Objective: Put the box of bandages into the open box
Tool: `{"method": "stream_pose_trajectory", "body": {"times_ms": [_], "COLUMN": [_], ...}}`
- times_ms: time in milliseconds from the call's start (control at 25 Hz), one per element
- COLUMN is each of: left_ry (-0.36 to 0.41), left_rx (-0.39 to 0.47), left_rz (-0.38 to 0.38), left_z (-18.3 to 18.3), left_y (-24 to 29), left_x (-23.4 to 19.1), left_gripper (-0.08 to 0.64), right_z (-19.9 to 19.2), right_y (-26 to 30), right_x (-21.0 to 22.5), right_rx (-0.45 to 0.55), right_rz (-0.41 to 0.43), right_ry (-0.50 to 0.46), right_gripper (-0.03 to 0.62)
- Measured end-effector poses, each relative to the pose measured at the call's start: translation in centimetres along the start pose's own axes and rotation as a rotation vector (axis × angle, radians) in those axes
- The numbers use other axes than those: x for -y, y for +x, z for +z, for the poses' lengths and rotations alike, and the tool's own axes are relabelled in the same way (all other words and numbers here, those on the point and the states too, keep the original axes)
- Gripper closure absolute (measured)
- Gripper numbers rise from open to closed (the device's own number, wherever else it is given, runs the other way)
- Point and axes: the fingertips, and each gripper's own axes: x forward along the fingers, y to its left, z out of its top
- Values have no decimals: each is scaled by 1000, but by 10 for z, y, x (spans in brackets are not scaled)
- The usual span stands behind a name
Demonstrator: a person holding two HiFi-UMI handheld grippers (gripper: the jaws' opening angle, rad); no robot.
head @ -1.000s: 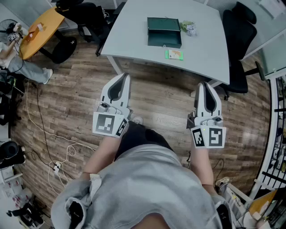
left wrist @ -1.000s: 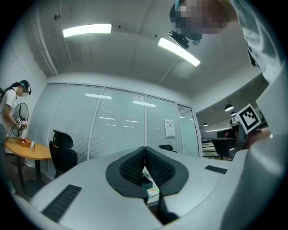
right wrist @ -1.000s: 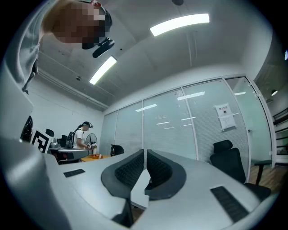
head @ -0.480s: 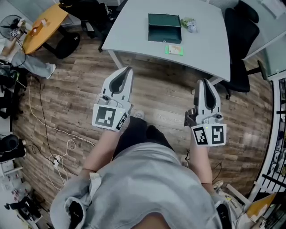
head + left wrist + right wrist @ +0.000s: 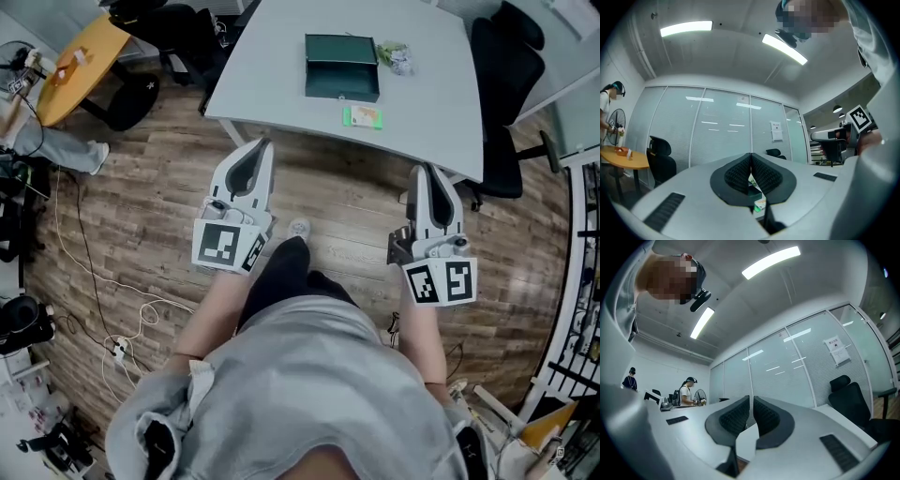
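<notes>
1. Current step: approach. Neither gripper has reached the work surface. In the head view both are held over the brown wood-plank floor [image 5: 347, 202], short of the near edge of the pale grey table [image 5: 272, 89].

2. Left gripper [image 5: 258, 148]: jaws closed, the ribbed black pads meeting along one line in the left gripper view [image 5: 751, 161]. Nothing is held between them.

3. Right gripper [image 5: 427, 172]: jaws closed, or very nearly so. The right gripper view [image 5: 751, 404] shows only a thin seam between the pads and nothing in it.

4. Location of the task item: the small flat green box of bandages [image 5: 363, 116] lies on the table. It is just beside the front wall of the dark green open box [image 5: 342, 95] and apart from it, towards the table's near edge.

5. The dark green open box has its lid folded back away from the person, and its compartment appears empty. A small crumpled green-and-white packet [image 5: 395, 58] lies just beside its right rear corner and is no part of the task.

6. Judged progress: nothing done yet. The box of bandages is untouched and outside the open box.

7. Next move calls for:
   - closing the gap to the table;
   - opening the jaws of the chosen gripper before it comes down;
   - setting the pads across the narrow sides of the box of bandages. It lies flat, so the tips must come close to the tabletop.

8. Judged choice of gripper: the right one stands nearer the box of bandages.
</notes>
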Motion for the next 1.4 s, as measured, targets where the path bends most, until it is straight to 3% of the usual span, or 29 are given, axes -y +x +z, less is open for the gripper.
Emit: {"method": "stream_pose_trajectory", "body": {"times_ms": [400,640,1000,1400], "left_ry": [8,12,-19,-29], "left_rx": [6,-9,-77,-90], "left_rz": [-95,-154,-167,-100], "left_z": [-11,-21,-65,-86], "left_y": [130,187,250,341], "left_x": [-85,-122,-138,-130], "left_gripper": [540,540,540,540], "right_z": [-17,-29,-54,-45], "right_y": [142,198,257,328], "right_x": [42,56,102,183], "right_rx": [-13,-34,-79,-82], "right_rz": [-50,-97,-92,14], "right_ry": [-32,-83,-57,-48], "right_gripper": [535,535,535,535]}}
